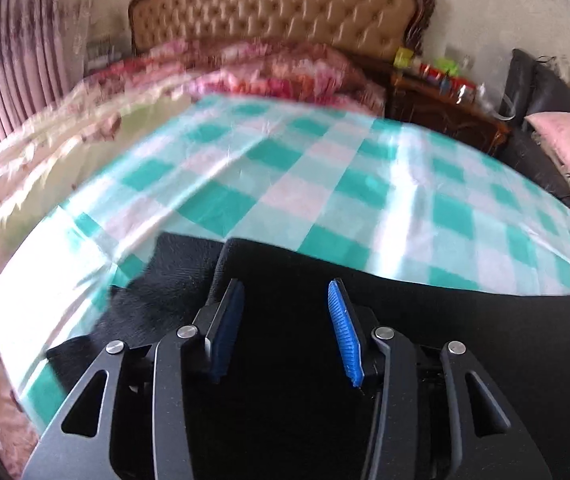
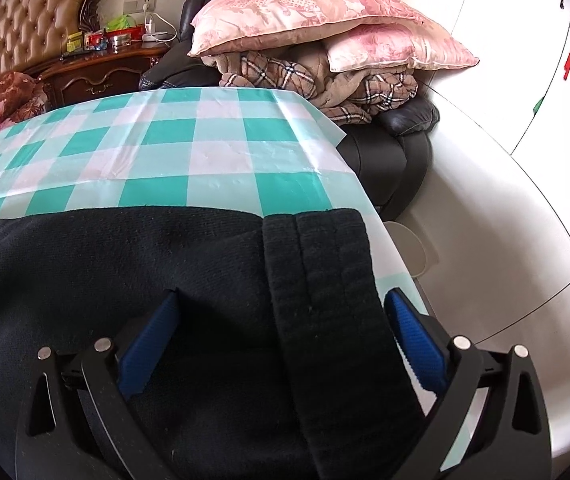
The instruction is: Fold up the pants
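Black pants (image 2: 165,272) at checked cloth (image 2: 213,152) edge, jaws spread

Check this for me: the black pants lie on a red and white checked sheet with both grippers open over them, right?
Not quite. The sheet is green and white checked, as the right wrist view shows. The black pants do lie on it, with the left gripper and right gripper open.

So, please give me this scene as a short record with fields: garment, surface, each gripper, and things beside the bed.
garment: black pants, lying on the cloth
surface: green-and-white checked cloth over the bed
left gripper: open, above the pants, gripping nothing
right gripper: open, fingers either side of the waistband
beside the bed: wooden nightstand; pink pillows on a dark chair
image quality: left view blurred
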Tool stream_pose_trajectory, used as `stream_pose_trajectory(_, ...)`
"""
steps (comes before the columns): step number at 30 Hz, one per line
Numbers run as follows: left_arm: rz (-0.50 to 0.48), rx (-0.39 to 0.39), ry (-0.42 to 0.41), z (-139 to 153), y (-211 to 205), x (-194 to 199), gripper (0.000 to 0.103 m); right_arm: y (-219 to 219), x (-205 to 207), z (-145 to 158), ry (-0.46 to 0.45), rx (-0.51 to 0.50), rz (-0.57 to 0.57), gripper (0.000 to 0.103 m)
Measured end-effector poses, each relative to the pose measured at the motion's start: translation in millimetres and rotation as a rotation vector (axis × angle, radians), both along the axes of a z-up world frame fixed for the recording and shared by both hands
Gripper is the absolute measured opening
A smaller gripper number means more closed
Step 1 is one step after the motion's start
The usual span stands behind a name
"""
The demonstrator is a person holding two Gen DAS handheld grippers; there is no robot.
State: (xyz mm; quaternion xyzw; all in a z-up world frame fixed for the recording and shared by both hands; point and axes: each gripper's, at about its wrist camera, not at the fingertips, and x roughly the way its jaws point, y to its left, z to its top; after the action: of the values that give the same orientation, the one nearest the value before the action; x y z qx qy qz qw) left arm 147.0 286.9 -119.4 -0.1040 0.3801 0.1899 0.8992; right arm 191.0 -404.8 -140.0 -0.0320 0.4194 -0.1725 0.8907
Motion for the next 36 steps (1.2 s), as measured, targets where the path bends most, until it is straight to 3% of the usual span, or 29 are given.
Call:
stream_pose_trajectory(2, -0.041, -0.001, -0.042, 5, -13, -14, 0.044, 0, 0, 0, -0.005, -0.003, 0.000, 0.101)
stream_pose_trajectory(4, -0.082, -0.008, -0.030, -2, -22, -22, 0.046, 0, -4, 3, -0.035, -0.003, 0.000, 0.101)
stream_pose_trajectory(7, -0.032, -0.010, 0.068, -32, -13, -26, 0.046, -7, -9, 8, -0.077, 0.050, 0.003, 0.101)
stream_pose_trajectory(9, -0.033, -0.042, 0.021, -37, -6, -32, 0.046, -13, -14, 13, -0.109, 0.089, -0.012, 0.101)
stream_pose_trajectory(14, -0.059, 0.044, 0.004, -43, -16, -33, 0.048, -14, -40, 50, -0.263, 0.103, -0.132, 0.101)
stream_pose_trajectory(17, -0.053, 0.064, -0.018, -46, -19, -35, 0.049, 38, -51, 86, -0.323, 0.081, 0.028, 0.101)
stream_pose_trajectory(20, -0.053, 0.076, -0.020, -46, -20, -34, 0.050, 115, -53, 102, -0.296, 0.092, 0.244, 0.101)
stream_pose_trajectory(24, -0.054, 0.083, -0.014, -45, -23, -35, 0.051, 243, -49, 83, -0.145, 0.249, 0.606, 0.101)
stream_pose_trajectory(28, -0.061, 0.090, -0.007, -45, -24, -33, 0.052, 363, -45, 48, -0.006, 0.237, 0.829, 0.101)
stream_pose_trajectory(30, -0.067, 0.084, -0.013, -41, -25, -36, 0.051, 405, -39, 32, 0.078, 0.258, 0.876, 0.101)
stream_pose_trajectory(33, -0.050, 0.080, -0.116, -22, -34, -60, 0.051, 459, -29, 11, 0.151, 0.207, 0.898, 0.099)
stream_pose_trajectory(36, -0.104, 0.184, -0.100, -21, -54, -79, 0.051, 487, -17, -3, 0.175, 0.163, 0.894, 0.094)
